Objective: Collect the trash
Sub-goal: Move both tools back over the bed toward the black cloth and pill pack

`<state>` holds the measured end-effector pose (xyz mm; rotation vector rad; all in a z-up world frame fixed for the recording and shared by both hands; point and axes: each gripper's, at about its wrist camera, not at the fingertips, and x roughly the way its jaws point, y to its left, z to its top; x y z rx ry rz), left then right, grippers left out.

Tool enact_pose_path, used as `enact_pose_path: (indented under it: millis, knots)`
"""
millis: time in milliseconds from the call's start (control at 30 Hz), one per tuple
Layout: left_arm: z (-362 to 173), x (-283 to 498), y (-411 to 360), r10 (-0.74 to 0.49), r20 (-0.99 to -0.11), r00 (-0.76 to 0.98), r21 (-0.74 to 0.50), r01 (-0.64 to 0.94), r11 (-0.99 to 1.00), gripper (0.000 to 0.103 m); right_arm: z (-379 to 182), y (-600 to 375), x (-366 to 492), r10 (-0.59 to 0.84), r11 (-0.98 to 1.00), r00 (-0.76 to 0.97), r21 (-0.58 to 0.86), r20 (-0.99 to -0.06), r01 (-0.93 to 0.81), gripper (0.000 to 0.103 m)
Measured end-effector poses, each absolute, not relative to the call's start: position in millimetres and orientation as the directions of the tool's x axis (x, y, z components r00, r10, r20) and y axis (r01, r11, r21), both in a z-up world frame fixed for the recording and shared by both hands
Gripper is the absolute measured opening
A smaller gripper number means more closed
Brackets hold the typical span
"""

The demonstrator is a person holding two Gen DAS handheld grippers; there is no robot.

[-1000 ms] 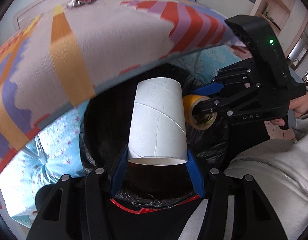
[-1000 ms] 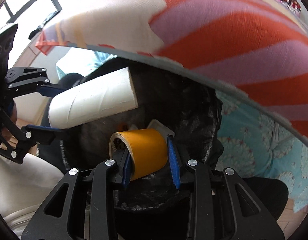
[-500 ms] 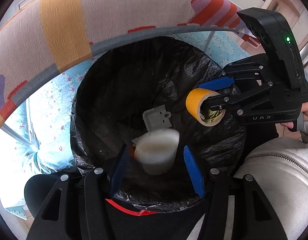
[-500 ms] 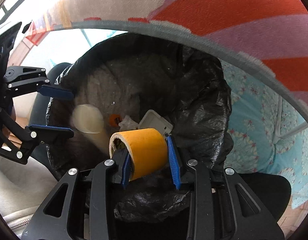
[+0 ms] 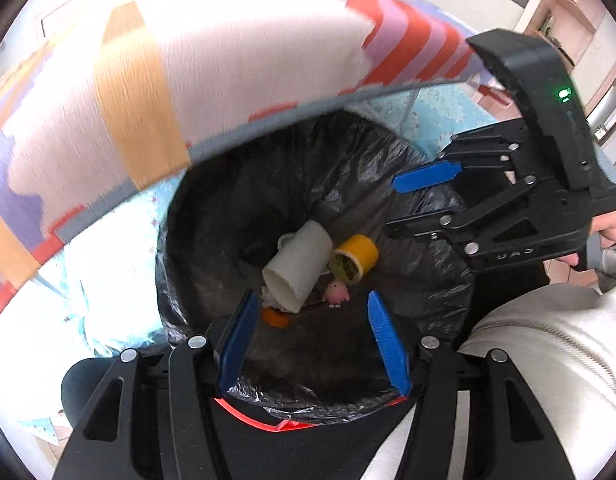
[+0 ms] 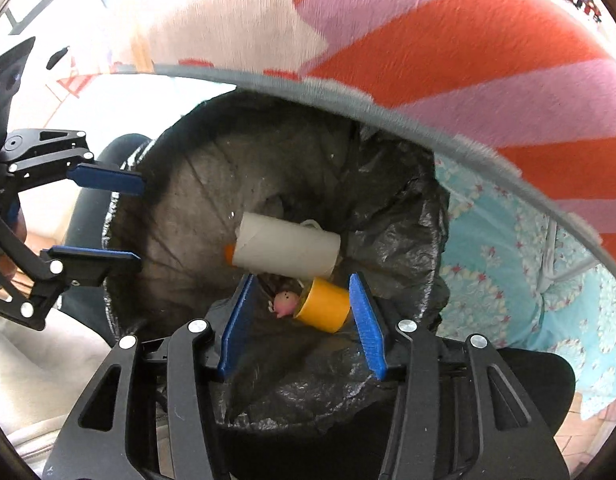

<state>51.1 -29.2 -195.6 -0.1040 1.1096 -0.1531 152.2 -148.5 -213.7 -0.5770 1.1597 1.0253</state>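
Note:
A bin lined with a black bag (image 5: 387, 160) (image 6: 407, 216) stands under the table edge. At its bottom lie a white cardboard tube (image 5: 298, 266) (image 6: 286, 246), a yellow tape roll (image 5: 355, 258) (image 6: 323, 306), a small pink toy (image 5: 336, 292) (image 6: 286, 302) and an orange piece (image 5: 276, 317). My left gripper (image 5: 309, 300) is open and empty above the bin; it also shows in the right wrist view (image 6: 138, 220). My right gripper (image 6: 302, 280) is open and empty above the bin; it also shows at the right of the left wrist view (image 5: 391, 208).
A table with a striped orange, pink and cream cloth (image 5: 248, 48) (image 6: 447, 40) overhangs the bin's far side. A light blue patterned cloth (image 5: 435, 108) (image 6: 507, 264) lies beyond the bin. The person's white sleeve (image 5: 547, 360) is at the right.
The white tube left my left gripper and fell into the bin. The yellow tape roll left my right gripper and fell beside it. Both grippers opened.

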Motion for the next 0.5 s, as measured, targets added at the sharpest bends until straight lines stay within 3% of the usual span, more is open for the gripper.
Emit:
enact_pose_path:
  millis: [500]
  knots:
    - [-120, 51, -29, -0.140, -0.798, 0.586, -0.085, 0.121, 0.989, 0.055, -148, -169, 157, 0.476, 0.426, 0.103, 0.127, -0.874, -0.896, 0.048]
